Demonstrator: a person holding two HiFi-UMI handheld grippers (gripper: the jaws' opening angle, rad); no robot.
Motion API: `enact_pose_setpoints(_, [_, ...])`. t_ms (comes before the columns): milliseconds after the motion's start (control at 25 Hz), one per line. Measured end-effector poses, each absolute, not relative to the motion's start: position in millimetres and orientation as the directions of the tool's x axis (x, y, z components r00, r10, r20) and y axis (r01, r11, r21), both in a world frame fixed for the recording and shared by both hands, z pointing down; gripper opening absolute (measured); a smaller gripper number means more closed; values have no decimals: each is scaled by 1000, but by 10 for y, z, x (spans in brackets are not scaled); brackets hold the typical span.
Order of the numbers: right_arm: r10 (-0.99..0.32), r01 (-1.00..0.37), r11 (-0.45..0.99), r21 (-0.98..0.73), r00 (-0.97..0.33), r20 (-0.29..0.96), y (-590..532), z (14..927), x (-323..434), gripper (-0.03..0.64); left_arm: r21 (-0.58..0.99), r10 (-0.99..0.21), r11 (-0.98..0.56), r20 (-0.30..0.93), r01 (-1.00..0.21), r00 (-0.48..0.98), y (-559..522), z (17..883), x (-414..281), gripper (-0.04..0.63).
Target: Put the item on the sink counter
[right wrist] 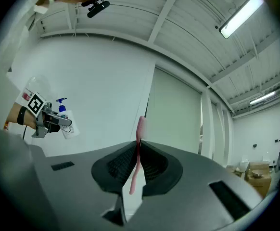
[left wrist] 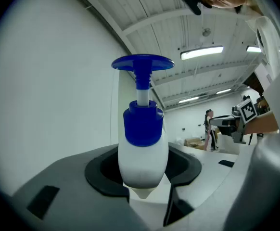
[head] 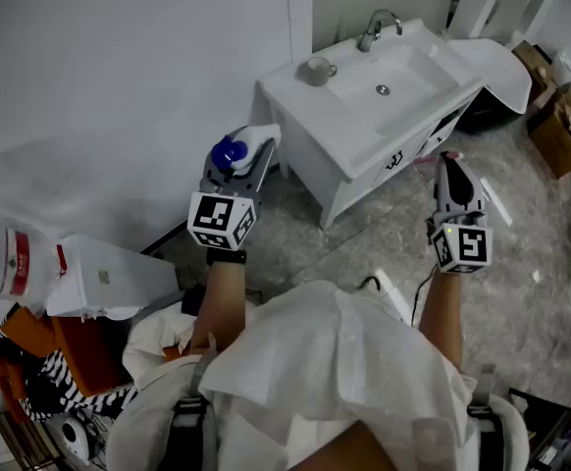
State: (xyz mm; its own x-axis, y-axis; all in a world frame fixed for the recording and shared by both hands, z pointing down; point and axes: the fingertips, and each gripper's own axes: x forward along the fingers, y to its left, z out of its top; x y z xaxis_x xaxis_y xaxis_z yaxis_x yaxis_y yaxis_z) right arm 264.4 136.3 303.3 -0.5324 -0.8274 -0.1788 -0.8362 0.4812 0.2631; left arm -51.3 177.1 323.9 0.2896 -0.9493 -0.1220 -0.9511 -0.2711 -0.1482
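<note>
A white pump bottle [head: 234,151] with a blue pump head is gripped in my left gripper [head: 239,165], held upright in the air left of the sink counter [head: 310,116]. In the left gripper view the bottle [left wrist: 143,150] stands between the jaws of that gripper [left wrist: 143,167]. Further right, my right gripper [head: 449,163] is shut on a thin pink toothbrush [right wrist: 139,150], which stands upright between its jaws [right wrist: 137,165]. The white counter carries a basin, a faucet [head: 379,26] and a cup [head: 317,70]. Both grippers hang short of the counter.
A white cloth [head: 499,67] drapes over the counter's right end. Cardboard boxes [head: 560,126] sit on the marble floor at the right. A white box [head: 109,278], plastic bags and clutter lie at the left. The wall runs behind the sink.
</note>
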Motion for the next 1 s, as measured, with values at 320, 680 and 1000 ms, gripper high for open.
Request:
enact_pose_setpoints(320, [-822,-827,510,237,-549,-147,1381,3208,2545,25,-129,-946,-291,-110,-948,305,1807,3353,-463,209])
enact_pose_setpoints(680, [-831,-834,503,227,-539,-139,1384,3236,2599,25,-109,-943,-306,-105,-946,317,1759,3344,-428,209])
enact_pose_setpoints(1000, [-821,-820,519,241,-557,-124,1454,3234,2584,25,-89,-945,-306,-90,-948,314,1769,3415,-410,209])
